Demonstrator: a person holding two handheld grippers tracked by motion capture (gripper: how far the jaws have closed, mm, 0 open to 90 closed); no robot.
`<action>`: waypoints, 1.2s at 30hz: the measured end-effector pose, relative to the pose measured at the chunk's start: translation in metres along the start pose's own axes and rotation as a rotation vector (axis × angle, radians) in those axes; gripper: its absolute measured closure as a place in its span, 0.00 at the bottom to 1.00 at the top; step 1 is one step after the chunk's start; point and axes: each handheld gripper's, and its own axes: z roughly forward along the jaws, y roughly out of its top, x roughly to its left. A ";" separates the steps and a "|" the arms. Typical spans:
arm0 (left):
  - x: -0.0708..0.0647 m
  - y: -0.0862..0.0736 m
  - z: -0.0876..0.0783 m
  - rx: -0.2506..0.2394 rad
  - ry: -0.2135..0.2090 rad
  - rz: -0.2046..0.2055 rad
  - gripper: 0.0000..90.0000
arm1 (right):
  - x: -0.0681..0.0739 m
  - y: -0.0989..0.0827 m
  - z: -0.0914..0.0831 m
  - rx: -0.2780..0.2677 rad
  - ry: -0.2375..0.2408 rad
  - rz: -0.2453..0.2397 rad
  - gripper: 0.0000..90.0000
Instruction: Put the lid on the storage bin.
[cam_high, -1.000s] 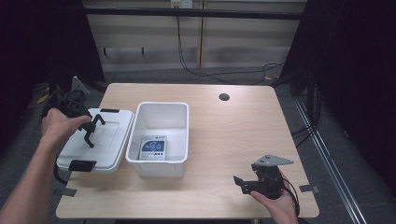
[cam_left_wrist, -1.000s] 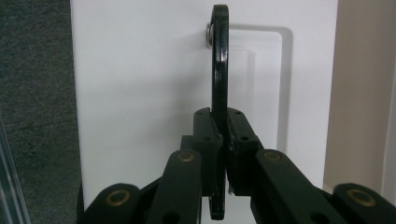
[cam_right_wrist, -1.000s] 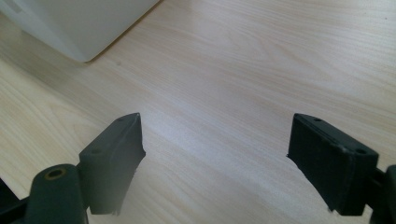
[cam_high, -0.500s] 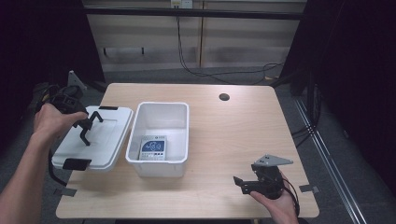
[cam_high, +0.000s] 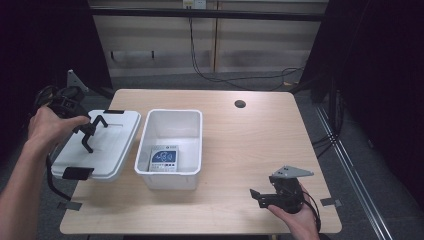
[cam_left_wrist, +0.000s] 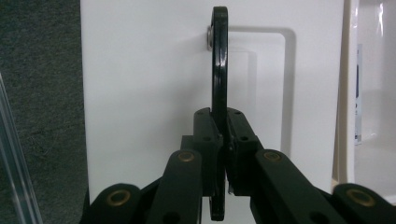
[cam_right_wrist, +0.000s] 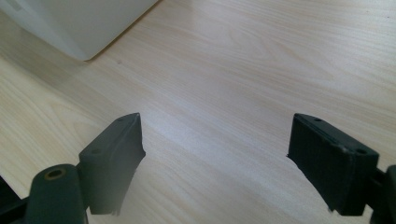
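Far end of lid (cam_high: 100, 145) partly masked by left hand (cam_high: 50, 125) and left gripper (cam_high: 89, 134) in high view. Left gripper view cuts lid off at bottom edge; handle (cam_left_wrist: 219, 70) seen edge-on, lower end hidden behind jaws. Label of packet (cam_high: 164, 160) inside bin (cam_high: 172, 142) too small to read. Right gripper (cam_high: 261, 196) partly covered by right hand (cam_high: 295, 215) near front edge of table (cam_high: 260, 135).

Count: one lid, one black handle, two black clips on lid ends, one white bin, one packet, two grippers, one dark round hole (cam_high: 240, 104) in tabletop.

Left gripper clamped tight on handle, lid at table's left edge, just beside bin. Right gripper spread wide, nothing between, over bare wood.
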 end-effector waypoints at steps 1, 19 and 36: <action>0.000 0.000 -0.001 0.001 0.004 0.005 0.94 | 0.000 0.000 0.000 0.001 0.001 -0.003 0.19; -0.020 0.005 -0.021 -0.023 0.006 0.012 0.94 | 0.000 0.000 0.001 0.006 0.002 0.001 0.19; -0.052 0.011 -0.028 -0.022 0.004 0.043 0.94 | 0.000 0.000 0.001 0.008 0.007 -0.001 0.18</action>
